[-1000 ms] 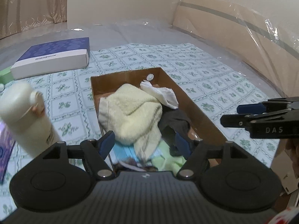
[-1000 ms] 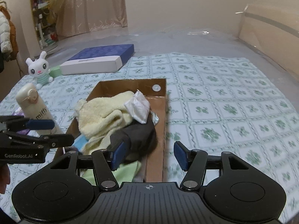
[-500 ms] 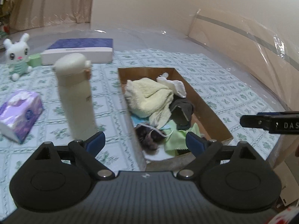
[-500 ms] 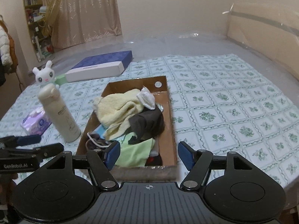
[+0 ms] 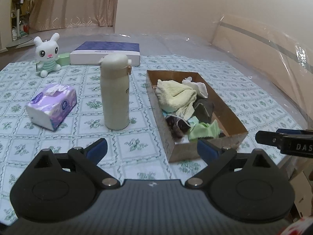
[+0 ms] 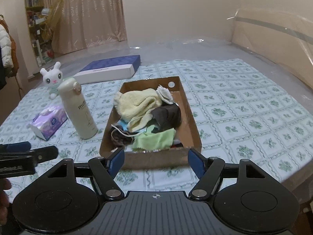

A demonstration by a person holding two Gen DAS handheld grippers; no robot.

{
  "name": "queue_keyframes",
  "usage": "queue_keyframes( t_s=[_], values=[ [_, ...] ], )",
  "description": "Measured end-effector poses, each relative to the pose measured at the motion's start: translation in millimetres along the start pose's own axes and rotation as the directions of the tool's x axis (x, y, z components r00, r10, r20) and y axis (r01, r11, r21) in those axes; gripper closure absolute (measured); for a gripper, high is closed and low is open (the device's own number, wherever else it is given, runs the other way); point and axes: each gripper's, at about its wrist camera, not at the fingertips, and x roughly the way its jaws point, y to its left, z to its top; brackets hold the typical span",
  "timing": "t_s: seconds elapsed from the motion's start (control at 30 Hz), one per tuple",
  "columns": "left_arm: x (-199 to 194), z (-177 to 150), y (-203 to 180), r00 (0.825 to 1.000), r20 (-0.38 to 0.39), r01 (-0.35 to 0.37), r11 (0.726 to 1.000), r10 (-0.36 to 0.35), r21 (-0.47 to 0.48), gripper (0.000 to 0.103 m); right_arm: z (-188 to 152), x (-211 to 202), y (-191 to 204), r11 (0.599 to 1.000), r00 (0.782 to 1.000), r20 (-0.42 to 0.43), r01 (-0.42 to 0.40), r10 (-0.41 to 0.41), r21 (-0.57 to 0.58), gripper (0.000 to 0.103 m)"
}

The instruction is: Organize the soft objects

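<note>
cardboard box (image 6: 190, 117) lengthwise away, cloths inside

Home bedroom: bed (image 6: 244, 105) with patterned sheet, curtains (image 6: 88, 13), bookshelf (image 6: 32, 4), hanging coats (image 6: 5, 45), plush rabbit (image 5: 48, 55).

A pale yellow towel (image 6: 137, 103), dark grey cloth (image 6: 168, 114) and light green cloth (image 6: 154, 140) fill the brown cardboard box (image 6: 192, 125) on a white, green-flowered checked tablecloth (image 6: 244, 105), beside a cream bottle (image 6: 79, 109) and purple tissue pack (image 6: 49, 121).
</note>
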Motion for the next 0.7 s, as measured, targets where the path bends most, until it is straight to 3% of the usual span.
queue_keyframes(
  t_s=[0.4, 0.7],
  values=[
    [-35, -37, 23, 0.999, -0.028, 0.034, 0.999, -0.035, -0.003, 0.008, -38, -29, 43, 0.999, 0.999, 0.034, 0.038, -0.037, -0.009, 0.031],
    [-57, -52, 37, 1.0, -0.003, 0.005, 0.999, -0.005, 0.045, 0.007, -56, -48, 81, 0.998, 0.998, 0.032, 0.061, -0.06, -0.025, 0.031]
  ],
)
